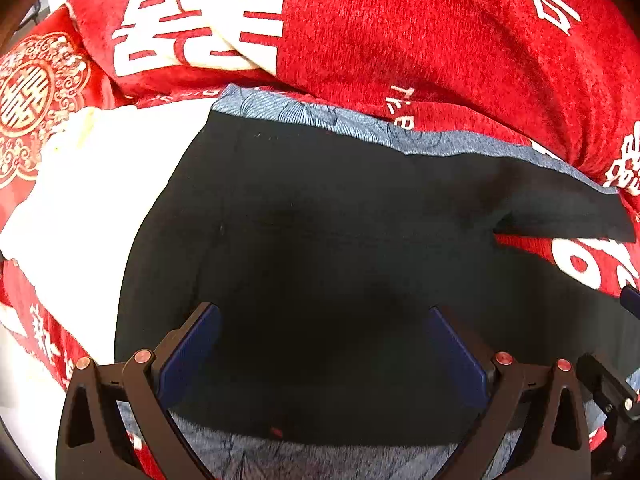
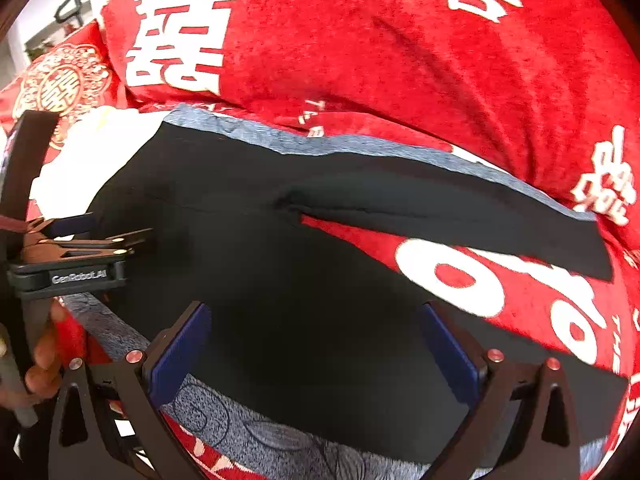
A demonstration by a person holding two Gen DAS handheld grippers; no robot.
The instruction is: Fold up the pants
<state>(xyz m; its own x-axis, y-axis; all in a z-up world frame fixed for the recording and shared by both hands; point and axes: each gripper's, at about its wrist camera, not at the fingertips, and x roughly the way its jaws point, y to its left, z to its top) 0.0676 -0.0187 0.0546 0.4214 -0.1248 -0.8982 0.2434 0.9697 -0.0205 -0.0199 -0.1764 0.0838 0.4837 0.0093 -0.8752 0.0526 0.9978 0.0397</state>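
Black pants (image 1: 320,220) lie flat on a red blanket, waist end to the left and the two legs spread apart toward the right. They also show in the right wrist view (image 2: 280,260). My left gripper (image 1: 324,344) hovers over the near edge of the pants, open and empty. It also appears at the left of the right wrist view (image 2: 92,240). My right gripper (image 2: 316,344) is open and empty above the near leg of the pants.
A red blanket with white characters (image 1: 440,40) covers the surface and bulges behind the pants. A blue-grey patterned cloth (image 2: 280,444) lies under the pants. A white cloth (image 1: 100,184) lies to the left. A hand (image 2: 44,364) holds the left gripper.
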